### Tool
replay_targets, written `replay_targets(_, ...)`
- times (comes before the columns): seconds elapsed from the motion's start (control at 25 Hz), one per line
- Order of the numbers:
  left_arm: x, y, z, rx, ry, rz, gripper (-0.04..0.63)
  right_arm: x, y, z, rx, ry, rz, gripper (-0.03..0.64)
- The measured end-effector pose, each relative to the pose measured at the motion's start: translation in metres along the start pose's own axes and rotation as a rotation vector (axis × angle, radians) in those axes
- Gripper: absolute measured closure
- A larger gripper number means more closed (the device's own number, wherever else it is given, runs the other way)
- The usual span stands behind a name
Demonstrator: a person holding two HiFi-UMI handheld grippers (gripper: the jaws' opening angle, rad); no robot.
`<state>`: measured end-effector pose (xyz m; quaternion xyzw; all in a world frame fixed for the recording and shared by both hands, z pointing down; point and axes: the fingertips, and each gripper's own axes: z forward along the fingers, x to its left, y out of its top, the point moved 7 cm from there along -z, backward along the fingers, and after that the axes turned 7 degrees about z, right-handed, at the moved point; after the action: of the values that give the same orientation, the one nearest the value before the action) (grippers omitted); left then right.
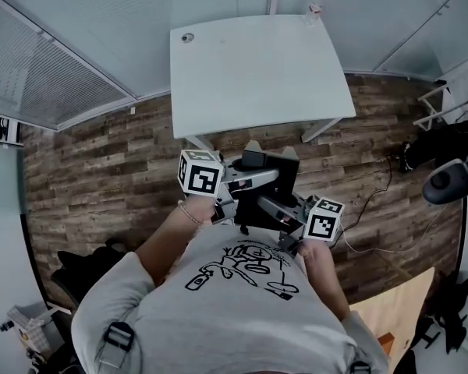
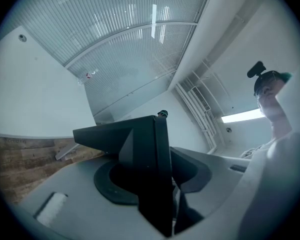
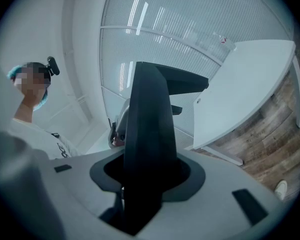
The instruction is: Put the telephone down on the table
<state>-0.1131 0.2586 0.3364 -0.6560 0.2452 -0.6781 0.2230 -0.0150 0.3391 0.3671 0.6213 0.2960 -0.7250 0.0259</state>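
Note:
A black telephone [image 1: 269, 179] hangs in the air between my two grippers, just short of the near edge of the white table [image 1: 257, 76]. My left gripper [image 1: 246, 179] grips it from the left and my right gripper [image 1: 292, 213] from the right, both pointing level. In the left gripper view a black slab of the telephone [image 2: 142, 144] rises out of the shut left gripper [image 2: 157, 189], with the table [image 2: 30, 94] beyond. In the right gripper view the telephone [image 3: 150, 119] likewise stands clamped in the right gripper [image 3: 142, 184].
A clear bottle [image 1: 316, 6] stands at the table's far edge and a small round thing [image 1: 187, 37] lies at its far left corner. Wooden floor surrounds the table. Black bags [image 1: 86, 271] lie left; a chair [image 1: 451, 181] and cables right.

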Motion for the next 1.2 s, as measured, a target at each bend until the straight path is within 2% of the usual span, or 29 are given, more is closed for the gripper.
replay_targets(0.36,0.025,0.038,0.068,-0.018,0.016,-0.008,0.417,-0.029,0.071,-0.037,0.022,0.006,0.005,0.463)
replay_targets(0.64,0.037,0.049,0.108,-0.037,0.026,-0.010,0.417,-0.048,0.102,-0.064,0.043,0.013,0.002,0.463)
replay_targets(1.04,0.054,0.058,0.123,-0.049,0.041,-0.022,0.417,-0.064,0.121,-0.069,0.060,0.016,0.013,0.463)
replay_targets(1.2,0.080,0.081,0.119,-0.051,0.047,-0.038,0.417,-0.079,0.146,-0.048,0.069,0.015,0.029,0.463)
